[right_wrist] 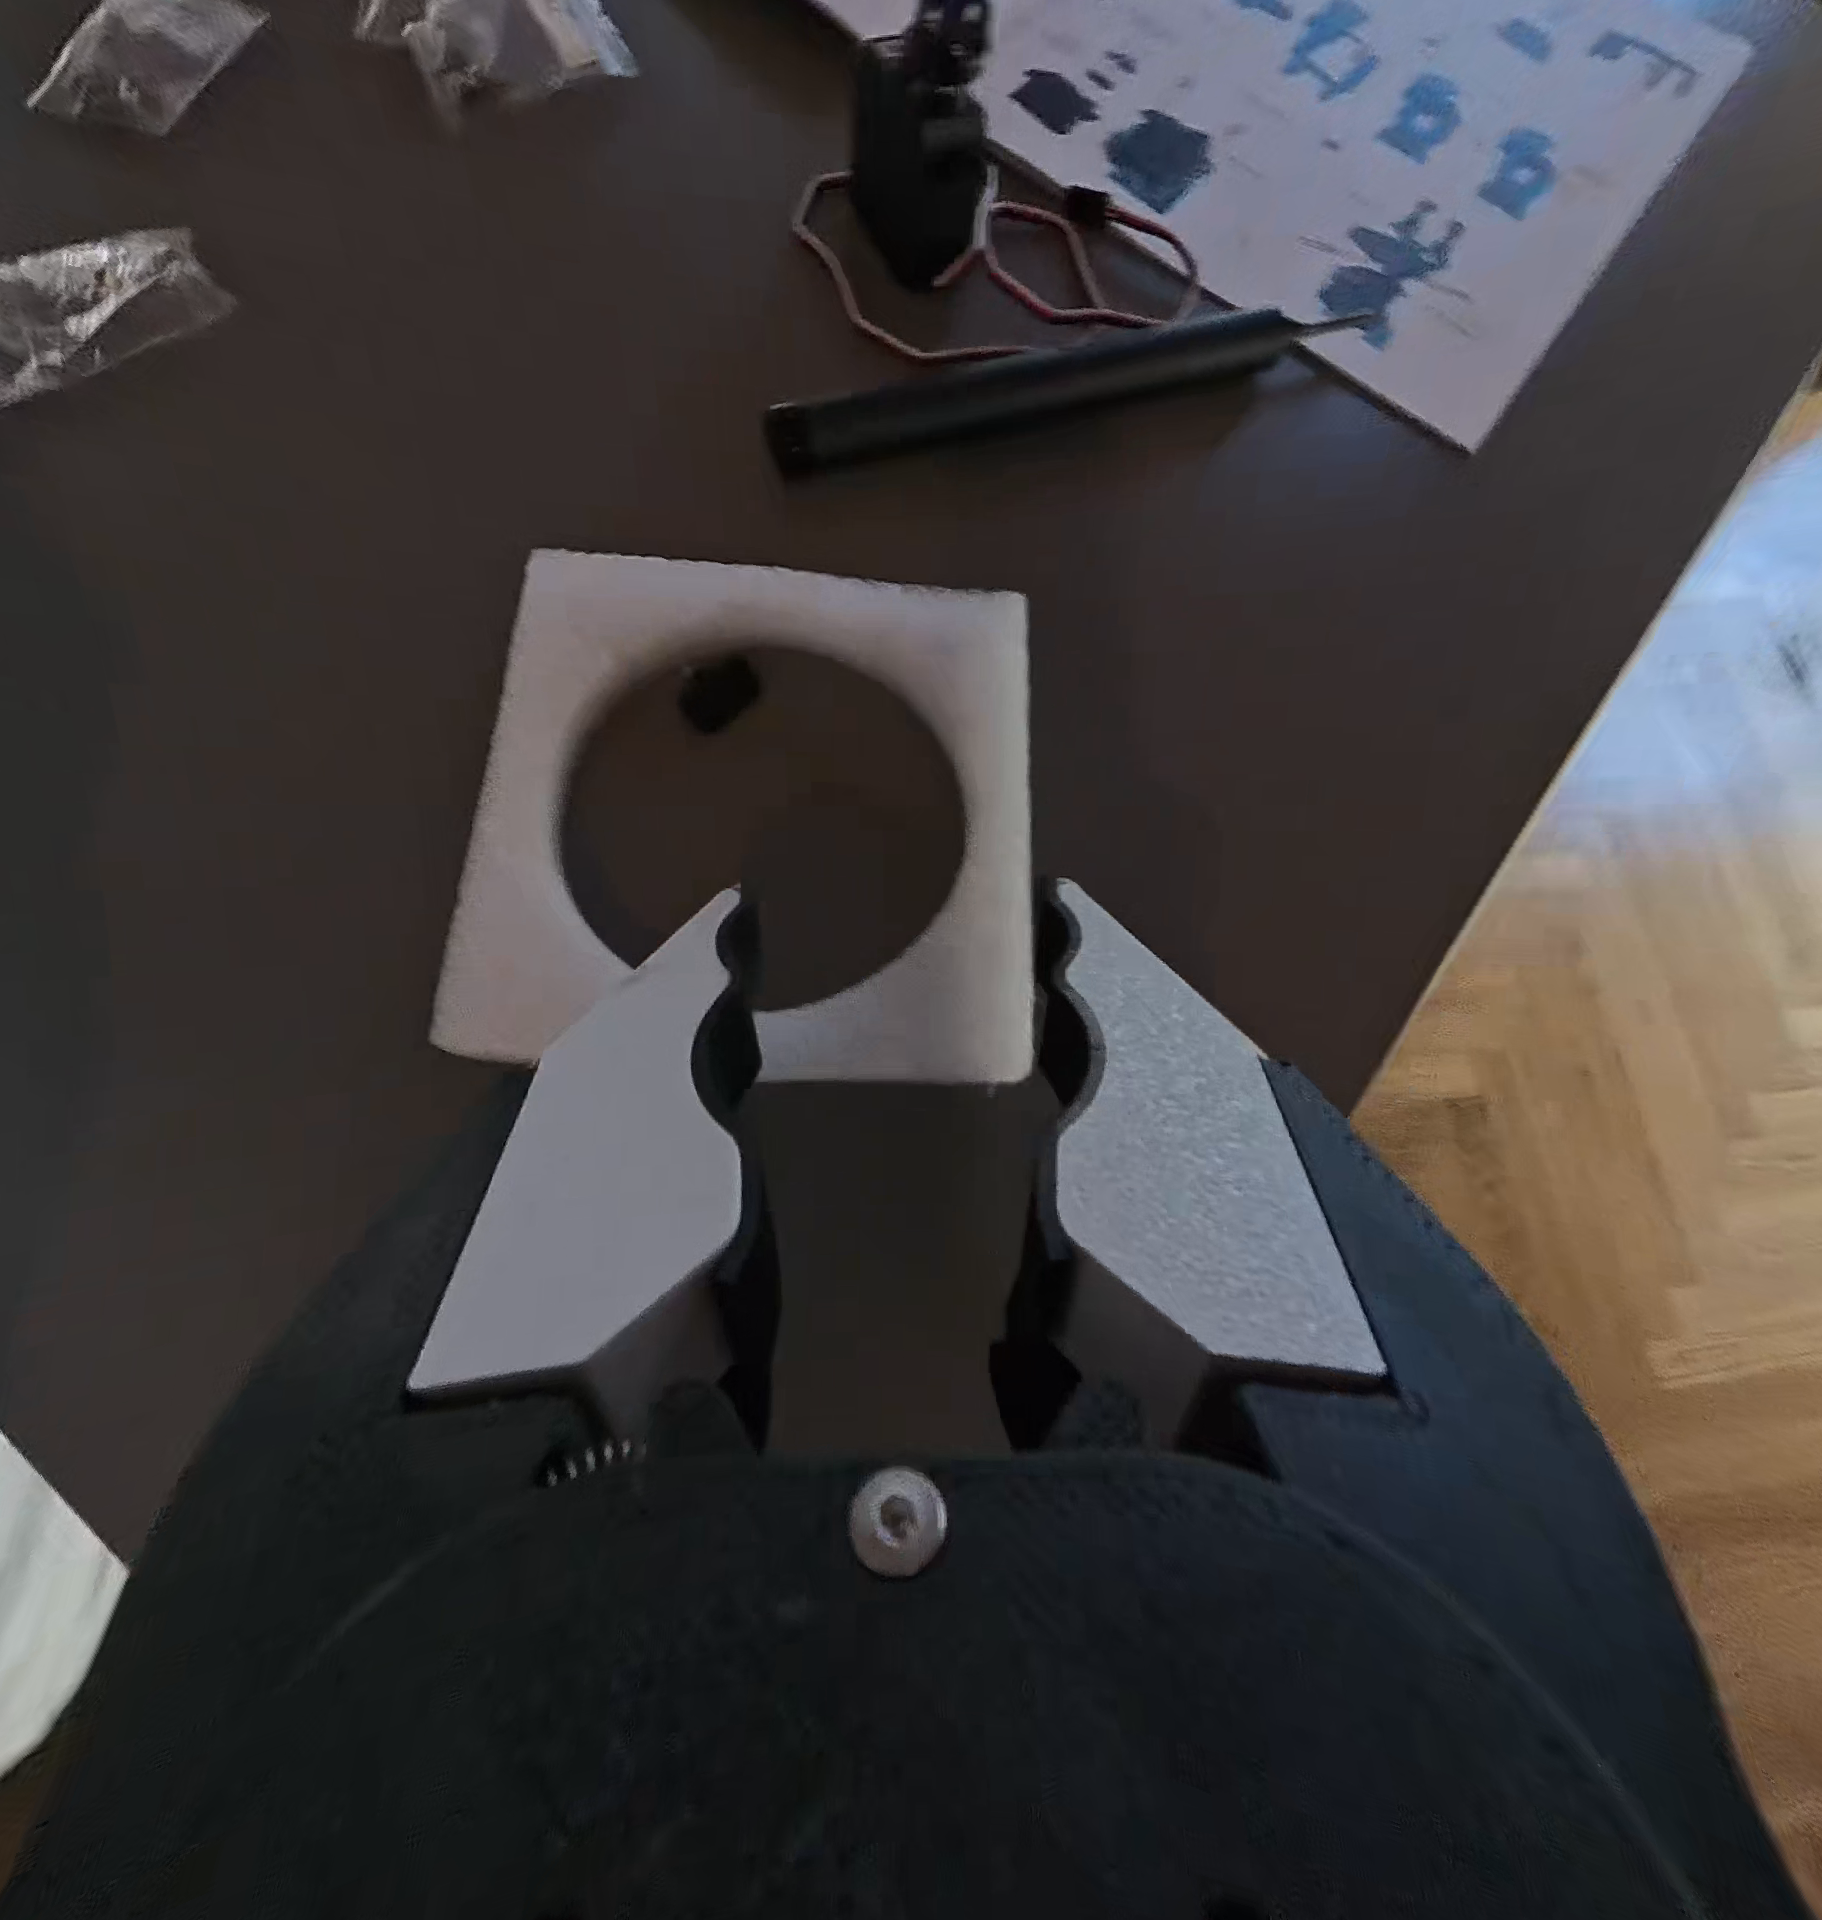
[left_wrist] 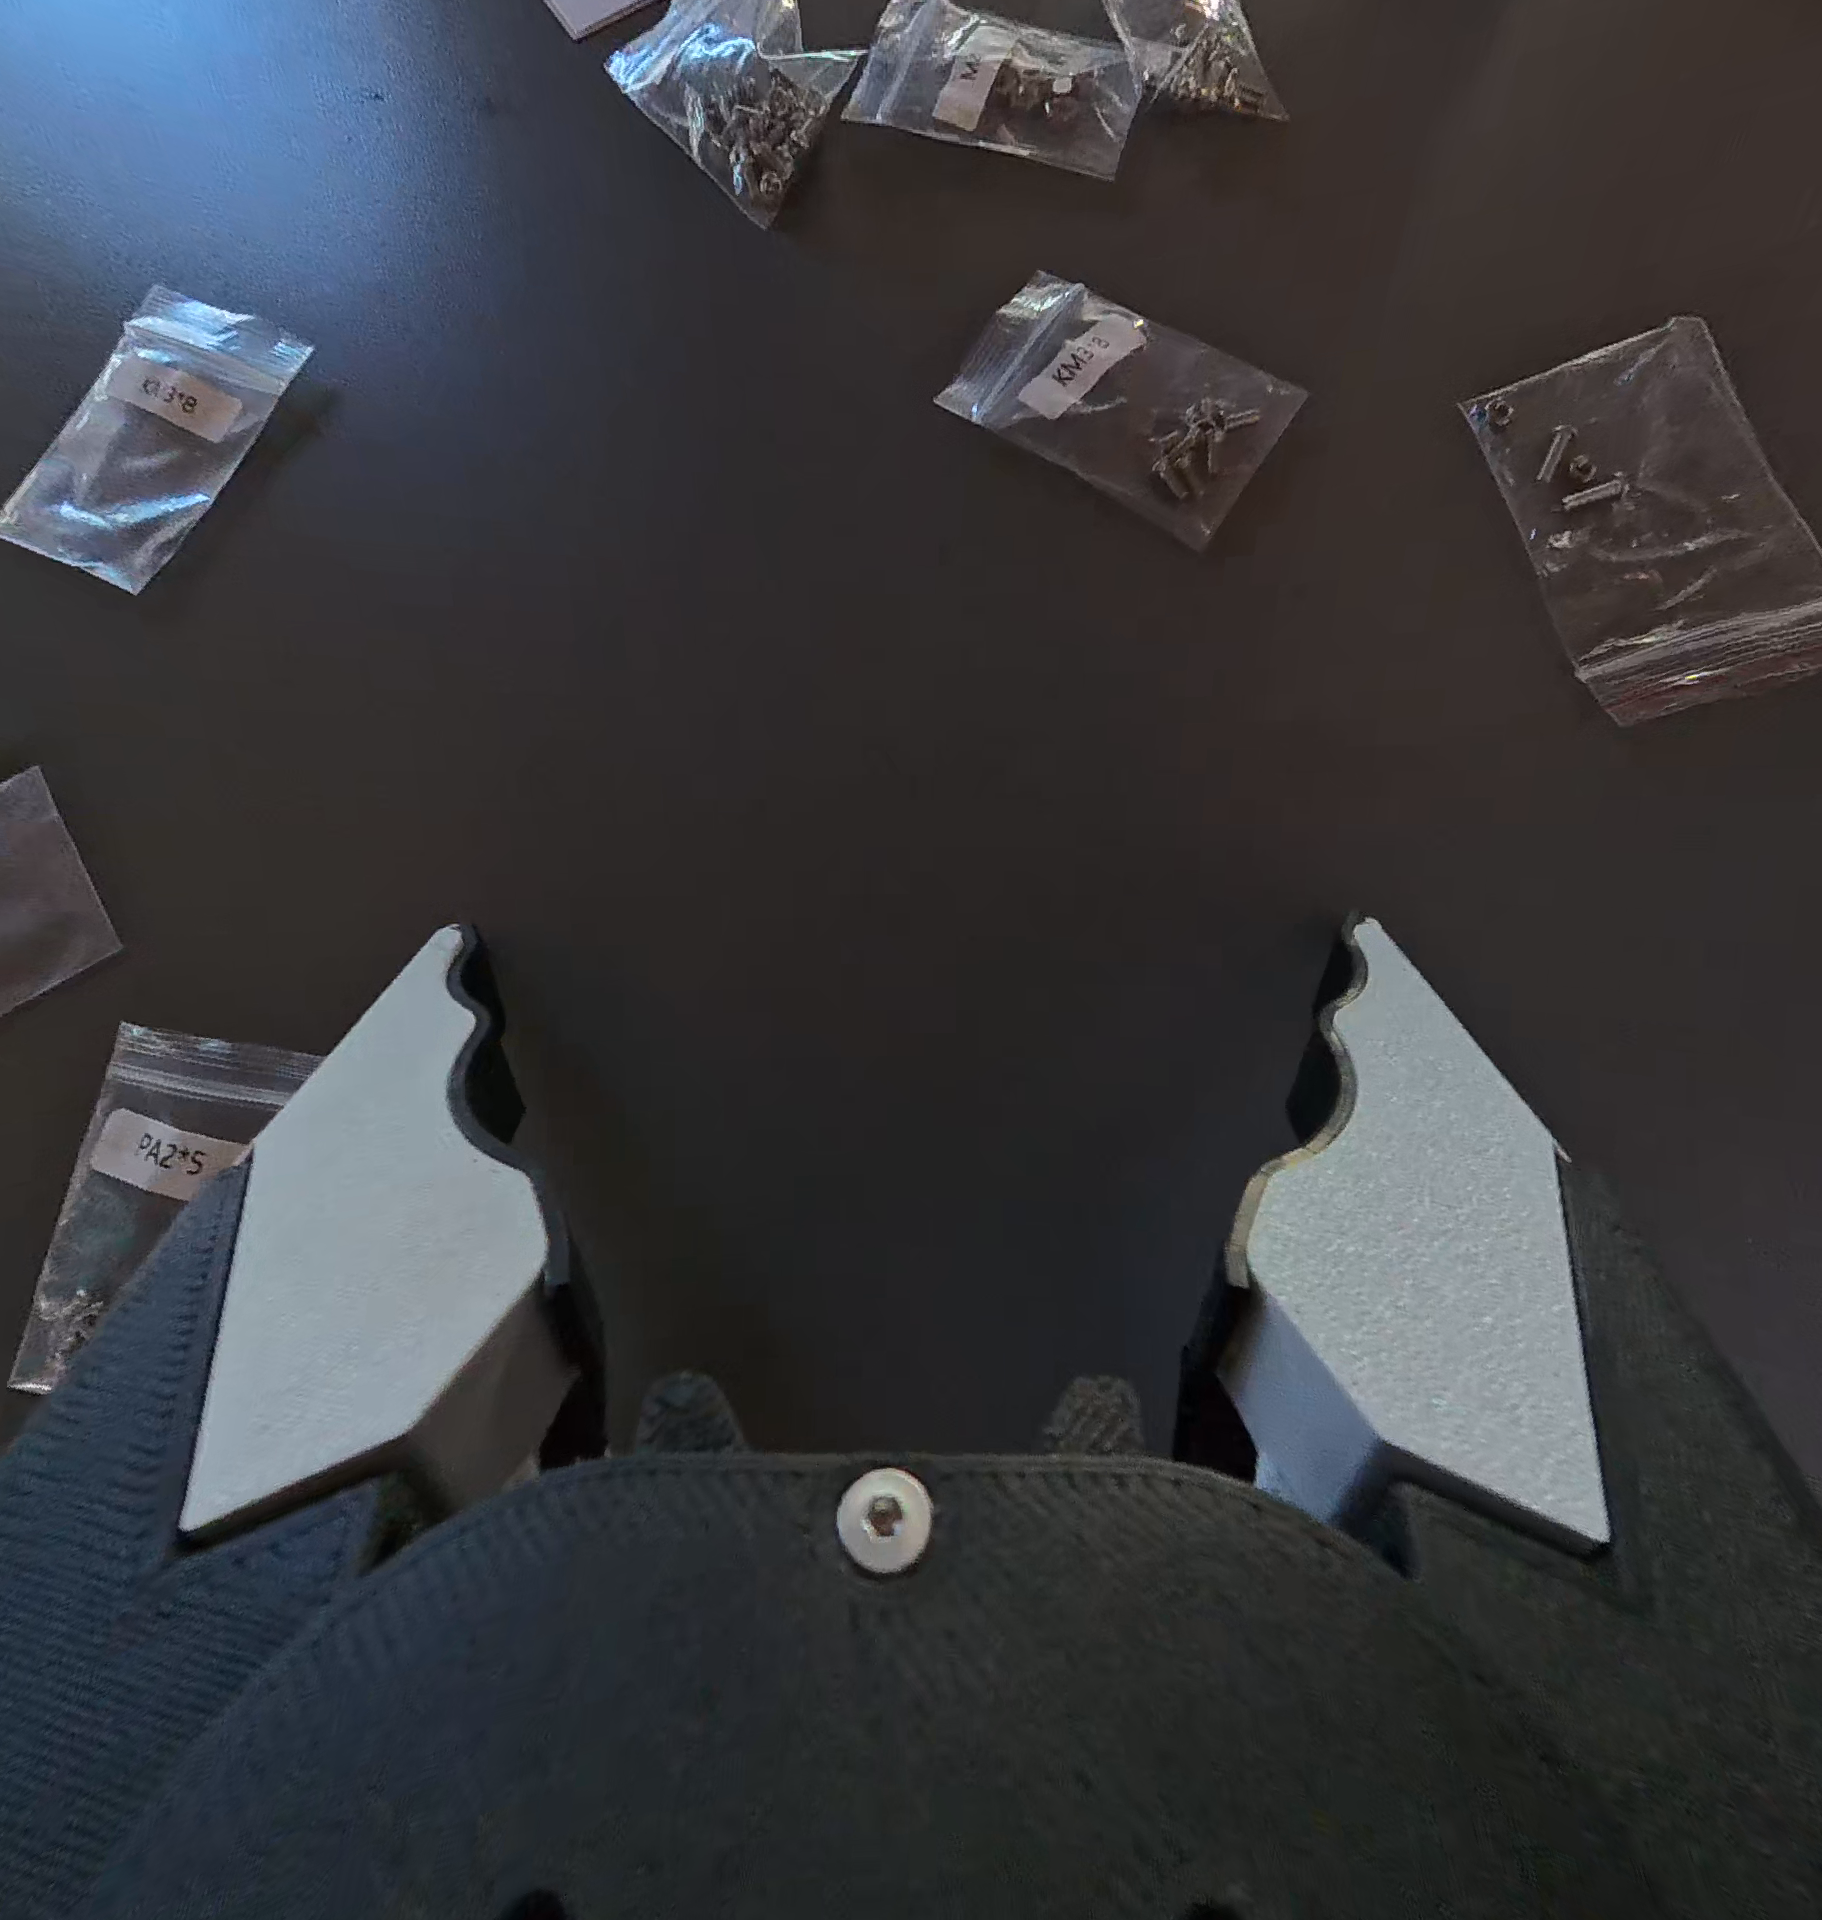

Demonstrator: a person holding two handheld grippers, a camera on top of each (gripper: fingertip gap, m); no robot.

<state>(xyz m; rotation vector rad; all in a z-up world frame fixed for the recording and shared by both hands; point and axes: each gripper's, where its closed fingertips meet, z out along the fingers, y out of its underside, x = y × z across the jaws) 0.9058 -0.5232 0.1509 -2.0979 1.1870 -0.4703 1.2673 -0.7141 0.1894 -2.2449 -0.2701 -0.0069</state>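
White foam square (right_wrist: 782, 665) with a round cut-out lies on the dark surface (right_wrist: 315, 623) directly ahead of the right claw (right_wrist: 891, 904), jaws narrowly parted, empty. Left claw (left_wrist: 912, 935) gapes wide over bare surface, holding nothing; the screw bag (left_wrist: 1120, 405) lies ahead, well apart.

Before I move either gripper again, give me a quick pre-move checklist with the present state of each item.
1. Left gripper empty, jaws wide apart: ok.
2. Right gripper empty, jaws apart: ok.
3. Dark table bare between the left jaws: ok.
4. Square white foam piece with a round hole flat under the right fingertips: ok; contact cannot tell.
5. Small black part inside the hole: present; what it is, cannot tell.
6. Right view sharp: not ok, blurred.
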